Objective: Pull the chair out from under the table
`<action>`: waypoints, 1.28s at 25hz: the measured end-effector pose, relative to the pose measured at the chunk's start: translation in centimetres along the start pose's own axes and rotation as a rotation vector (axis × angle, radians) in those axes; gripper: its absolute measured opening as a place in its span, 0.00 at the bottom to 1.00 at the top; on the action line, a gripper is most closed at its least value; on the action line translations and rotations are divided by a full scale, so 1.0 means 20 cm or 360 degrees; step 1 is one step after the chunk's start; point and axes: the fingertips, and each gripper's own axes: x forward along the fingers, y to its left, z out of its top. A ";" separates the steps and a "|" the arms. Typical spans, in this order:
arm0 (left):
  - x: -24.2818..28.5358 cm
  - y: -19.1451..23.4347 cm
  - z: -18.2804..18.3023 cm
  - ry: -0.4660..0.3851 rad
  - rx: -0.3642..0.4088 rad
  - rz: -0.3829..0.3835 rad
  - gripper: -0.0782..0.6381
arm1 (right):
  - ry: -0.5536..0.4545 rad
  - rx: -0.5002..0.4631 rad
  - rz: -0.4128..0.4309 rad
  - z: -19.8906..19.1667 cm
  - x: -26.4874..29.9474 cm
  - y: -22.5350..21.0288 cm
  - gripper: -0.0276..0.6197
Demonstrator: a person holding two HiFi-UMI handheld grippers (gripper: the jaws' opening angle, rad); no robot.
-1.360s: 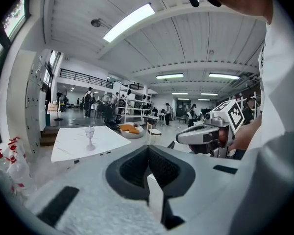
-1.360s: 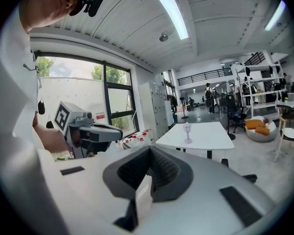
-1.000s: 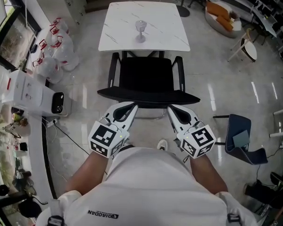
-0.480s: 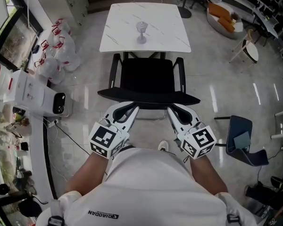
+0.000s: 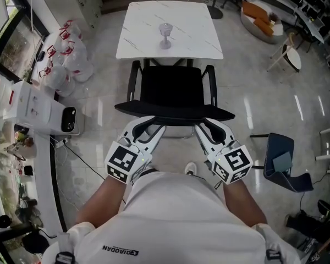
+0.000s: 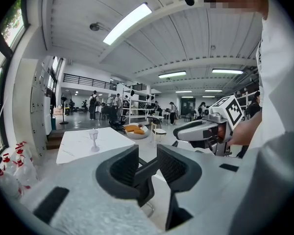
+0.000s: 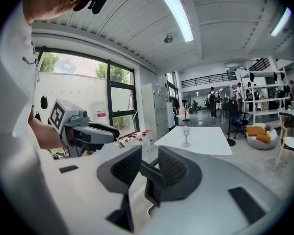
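A black office chair (image 5: 170, 89) stands drawn back from the white marble table (image 5: 143, 26), its seat mostly out from under the top. The top edge of its backrest (image 5: 173, 111) faces me. My left gripper (image 5: 149, 124) and right gripper (image 5: 209, 125) straddle that edge side by side. Both sets of jaws are opening. In the left gripper view (image 6: 147, 161) and the right gripper view (image 7: 149, 166) the dark backrest edge (image 6: 145, 189) (image 7: 153, 192) runs through the gap with the pads standing off it. A small glass goblet (image 5: 165, 36) stands on the table.
White plastic bags (image 5: 66, 59) and a white box-shaped machine (image 5: 44, 114) lie along the left wall, with a cable on the floor. A blue chair (image 5: 280, 158) stands at the right. A round seat with orange cushions (image 5: 258, 15) is at the far right.
Both grippers' jaws have spread apart and let go of the chair's backrest edge. Hands and chair stay where they were.
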 end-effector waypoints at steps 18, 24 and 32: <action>0.02 0.21 -0.39 0.0998 0.1145 -0.0187 0.31 | 0.0713 -0.1176 0.0104 -0.20 0.10 -0.05 0.25; 0.15 0.28 -0.55 0.1190 0.1244 -0.0309 0.32 | 0.1065 -0.1451 0.0228 -0.44 0.24 -0.12 0.32; 0.27 0.37 -0.78 0.1429 0.1288 -0.0395 0.36 | 0.1306 -0.1600 0.0320 -0.66 0.39 -0.16 0.37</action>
